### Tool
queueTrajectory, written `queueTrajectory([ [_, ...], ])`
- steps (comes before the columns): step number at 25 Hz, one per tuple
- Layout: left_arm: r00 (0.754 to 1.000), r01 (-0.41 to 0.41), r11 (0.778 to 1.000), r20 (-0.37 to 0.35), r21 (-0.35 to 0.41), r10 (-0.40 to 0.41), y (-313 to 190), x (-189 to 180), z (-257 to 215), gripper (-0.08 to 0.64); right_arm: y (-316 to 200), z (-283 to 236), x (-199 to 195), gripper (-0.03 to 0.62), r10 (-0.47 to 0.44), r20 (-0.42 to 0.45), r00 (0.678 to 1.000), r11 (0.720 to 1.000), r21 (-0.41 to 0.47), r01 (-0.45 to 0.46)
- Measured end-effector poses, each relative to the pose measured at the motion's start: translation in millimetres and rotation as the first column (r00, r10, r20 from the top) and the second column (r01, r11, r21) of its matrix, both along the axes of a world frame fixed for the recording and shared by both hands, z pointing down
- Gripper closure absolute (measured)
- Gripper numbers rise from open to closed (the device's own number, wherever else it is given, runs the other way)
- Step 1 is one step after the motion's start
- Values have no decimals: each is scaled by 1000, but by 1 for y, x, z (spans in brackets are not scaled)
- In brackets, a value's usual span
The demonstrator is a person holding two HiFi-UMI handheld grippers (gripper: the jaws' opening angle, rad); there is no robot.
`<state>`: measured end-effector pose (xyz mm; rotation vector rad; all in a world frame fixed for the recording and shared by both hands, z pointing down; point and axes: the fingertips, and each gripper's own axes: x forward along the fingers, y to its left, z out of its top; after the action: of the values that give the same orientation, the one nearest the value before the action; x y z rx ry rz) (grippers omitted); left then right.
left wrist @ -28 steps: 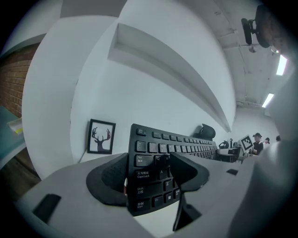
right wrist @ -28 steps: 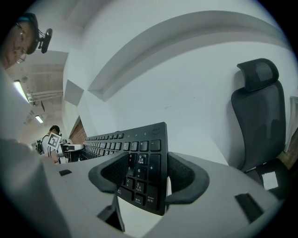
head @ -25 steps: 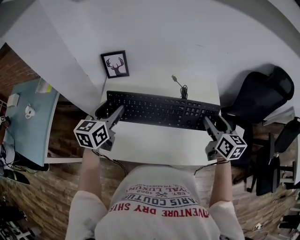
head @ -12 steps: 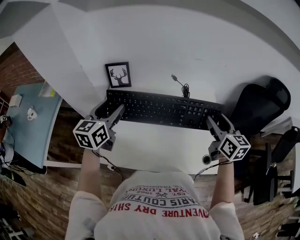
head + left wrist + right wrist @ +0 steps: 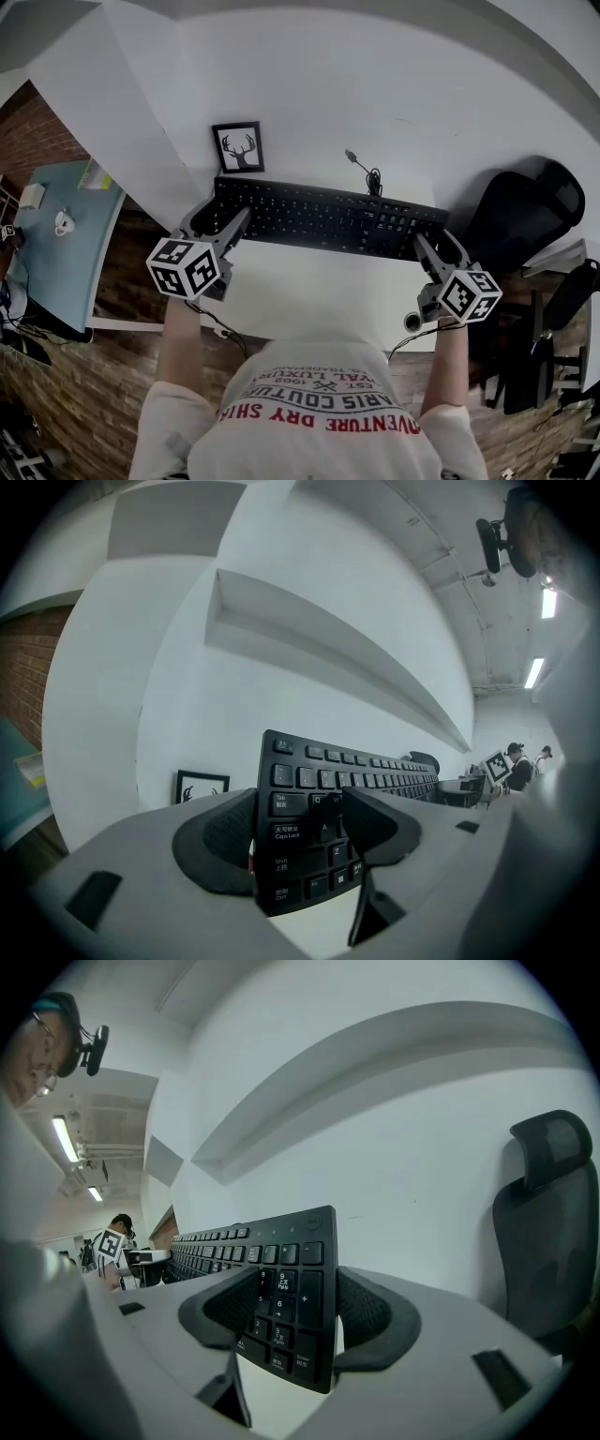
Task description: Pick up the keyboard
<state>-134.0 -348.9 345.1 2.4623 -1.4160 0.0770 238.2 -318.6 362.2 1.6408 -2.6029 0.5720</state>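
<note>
A long black keyboard [image 5: 328, 220] spans the white desk [image 5: 309, 291] in the head view. My left gripper [image 5: 222, 214] is shut on its left end, and my right gripper [image 5: 434, 241] is shut on its right end by the number pad. In the left gripper view the keyboard [image 5: 319, 789] stands between the pads of the left gripper [image 5: 300, 832], one pad on the keys and one behind. In the right gripper view the keyboard [image 5: 281, 1241] is pinched the same way in the right gripper [image 5: 298, 1312]. Its cable [image 5: 364, 171] trails off behind it.
A small framed deer picture [image 5: 238, 147] leans on the wall just behind the keyboard's left end. A black office chair [image 5: 516, 206] stands to the right of the desk. A pale blue table [image 5: 56, 244] lies lower left. A wall shelf [image 5: 328, 639] runs overhead.
Both grippers stay clamped on the keyboard's ends. In the head view the gap between the keyboard's far edge and the picture frame has shrunk, and the whole view has shifted slightly.
</note>
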Motion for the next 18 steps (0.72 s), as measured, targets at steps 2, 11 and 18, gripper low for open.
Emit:
queueTrajectory([
  [2,1000,1,1000,1,-6,-1,-1,1,3,270,-1,3,1,324,-3,-2,1000,1000,-7,3],
  [11,1000,15,1000,-3,-22,-15,-1,2,13,270,-5,10,2,324,-19,-14,1000,1000,-15,19],
  [18,1000,27,999,7,-41,-27,0,1,22,270,-9,22,1,324,-39,-10,999,998,-48,39],
])
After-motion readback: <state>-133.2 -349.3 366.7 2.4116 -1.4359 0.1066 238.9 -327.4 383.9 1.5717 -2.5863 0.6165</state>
